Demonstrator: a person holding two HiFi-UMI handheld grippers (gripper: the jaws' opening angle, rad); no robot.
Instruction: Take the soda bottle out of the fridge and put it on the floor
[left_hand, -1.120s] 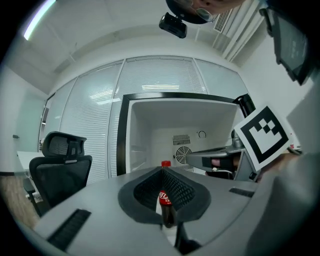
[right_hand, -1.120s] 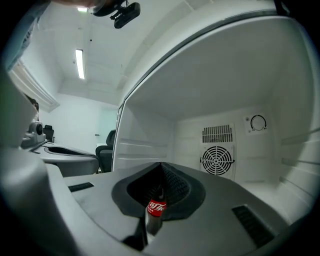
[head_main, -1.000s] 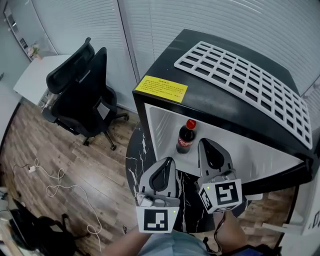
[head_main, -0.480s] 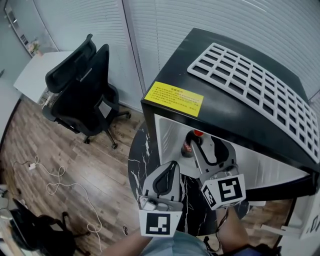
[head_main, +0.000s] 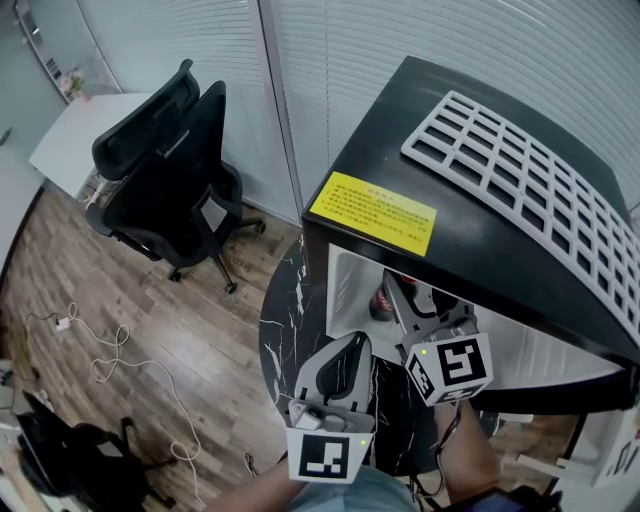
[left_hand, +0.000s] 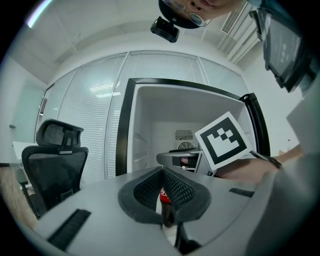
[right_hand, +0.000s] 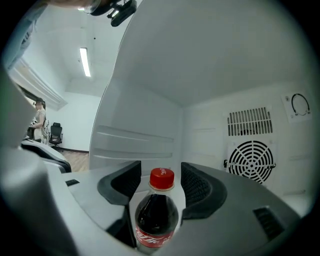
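Observation:
The soda bottle (right_hand: 156, 215), dark with a red cap and red label, stands upright inside the open black fridge (head_main: 480, 250). In the head view only a bit of the soda bottle (head_main: 381, 298) shows under the fridge top. My right gripper (right_hand: 161, 182) reaches into the fridge; its jaws have just been opening and now stand on either side of the bottle's neck without pressing it. My left gripper (head_main: 352, 345) stays outside the fridge, over the table, with its jaws shut and empty. Through the left gripper (left_hand: 162, 170) view I see the bottle (left_hand: 164, 199) low behind the jaws.
A white grid rack (head_main: 530, 170) and a yellow label (head_main: 385, 212) lie on the fridge top. A round black marble table (head_main: 290, 320) stands in front of the fridge. A black office chair (head_main: 165, 180), a white cable (head_main: 100, 360) and a dark bag (head_main: 60, 450) occupy the wooden floor to the left.
My right gripper has moved deeper into the fridge and its jaws have opened around the bottle. The left gripper has hardly moved.

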